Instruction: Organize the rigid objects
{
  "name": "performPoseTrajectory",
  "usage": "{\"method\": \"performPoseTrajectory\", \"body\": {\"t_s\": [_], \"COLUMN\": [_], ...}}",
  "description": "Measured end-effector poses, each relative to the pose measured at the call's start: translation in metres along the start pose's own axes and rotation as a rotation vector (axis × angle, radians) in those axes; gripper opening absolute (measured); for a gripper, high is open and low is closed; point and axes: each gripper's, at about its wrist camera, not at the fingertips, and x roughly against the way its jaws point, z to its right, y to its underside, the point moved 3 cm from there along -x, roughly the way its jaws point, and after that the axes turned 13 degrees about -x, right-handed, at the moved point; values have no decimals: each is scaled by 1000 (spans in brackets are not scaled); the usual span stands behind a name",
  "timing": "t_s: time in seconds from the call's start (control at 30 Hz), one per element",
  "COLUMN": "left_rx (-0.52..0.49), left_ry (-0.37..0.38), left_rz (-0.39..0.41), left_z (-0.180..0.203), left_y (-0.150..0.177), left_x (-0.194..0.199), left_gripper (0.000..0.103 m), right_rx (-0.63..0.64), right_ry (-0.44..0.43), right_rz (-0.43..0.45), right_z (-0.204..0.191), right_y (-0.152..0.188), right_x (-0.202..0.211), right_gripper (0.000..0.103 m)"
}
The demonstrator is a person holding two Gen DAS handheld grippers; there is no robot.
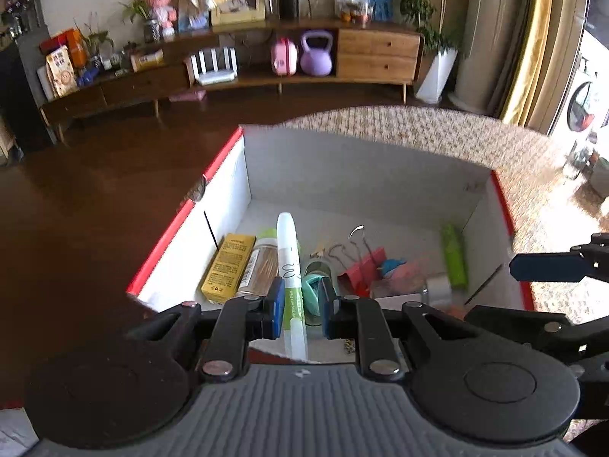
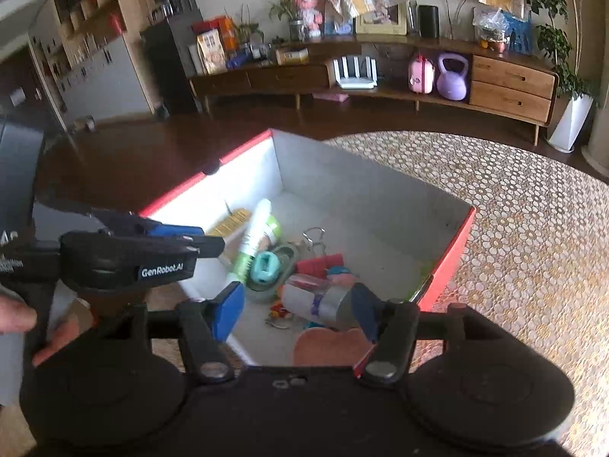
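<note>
Left wrist view: left tool above the near edge of the box, blue pads apart. Marker stands between the pads, touching the left pad only; gap on the right side, so not clamped. Marker white with green band, tip pointing toward the far wall of the box.

Box is white inside, red rim, sitting on a patterned surface. Contents, left to right: yellow carton along the left wall, clear tube beside it, teal item under the tool, red clip, silver cylinder, green stick against the right wall. Right tool's finger enters at the right edge of this view.

Right wrist view: right tool over the near corner of the box, pads wide apart, gripping nothing. Silver cylinder lies below, between the pads but inside the box. Marker seen tilted, left tool at its lower end. Teal item just beside the marker. Pink heart shape at the near wall.
</note>
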Motion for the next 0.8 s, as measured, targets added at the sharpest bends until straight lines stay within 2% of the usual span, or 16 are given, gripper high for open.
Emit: {"method": "performPoseTrajectory", "body": {"t_s": [0.2,0.27,0.3,0.33,0.4,0.47,0.67,0.8], "left_rx": [-15,-5,0,8,15,8,28,37], "left_ry": [-10,-10,-2,3,-2,-14,11,4], "left_rz": [68,79,82,90,115,135,176,226], "left_z": [10,13,14,15,18,22,27,32], "left_y": [4,6,7,9,11,13,17,19], "left_x": [31,38,41,44,51,57,76,91], "left_gripper": [18,25,34,50,72,72,72,82], "right_rx": [8,-4,-11,-14,-4,9,13,8], "right_ry": [-47,-60,-65,-70,-67,-61,-87,-88], "right_rz": [54,68,76,86,107,132,187,224], "right_z": [-6,-5,-4,-4,-4,-6,-4,-2], "right_y": [7,9,10,11,13,16,22,25], "right_x": [29,38,42,46,53,59,80,92], "right_gripper": [70,71,71,71,73,76,88,97]}}
